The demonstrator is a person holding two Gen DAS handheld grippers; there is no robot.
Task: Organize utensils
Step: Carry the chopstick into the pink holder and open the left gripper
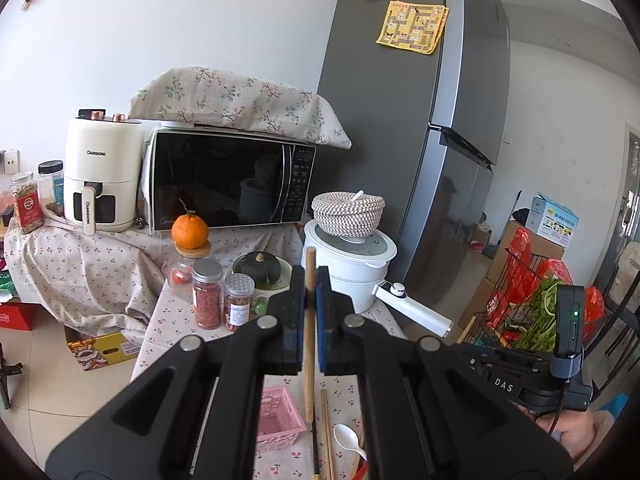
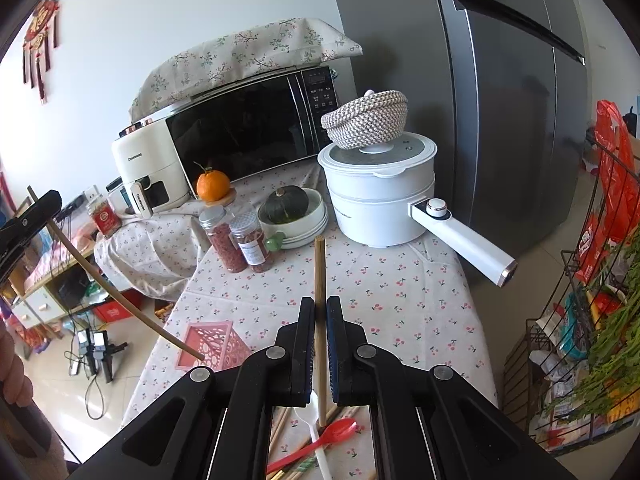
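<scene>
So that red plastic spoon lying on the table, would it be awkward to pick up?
Probably light and fairly stiff: the red spoon looks like thin moulded plastic. Its glossy surface may slip between pads. It lies flat, crossing the white spoon and loose chopsticks, so lifting it could nudge those.

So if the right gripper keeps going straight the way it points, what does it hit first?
Probably the bare tablecloth short of the white bowl with the squash; the right gripper tilts downward, holding a chopstick. Depth is uncertain.
</scene>
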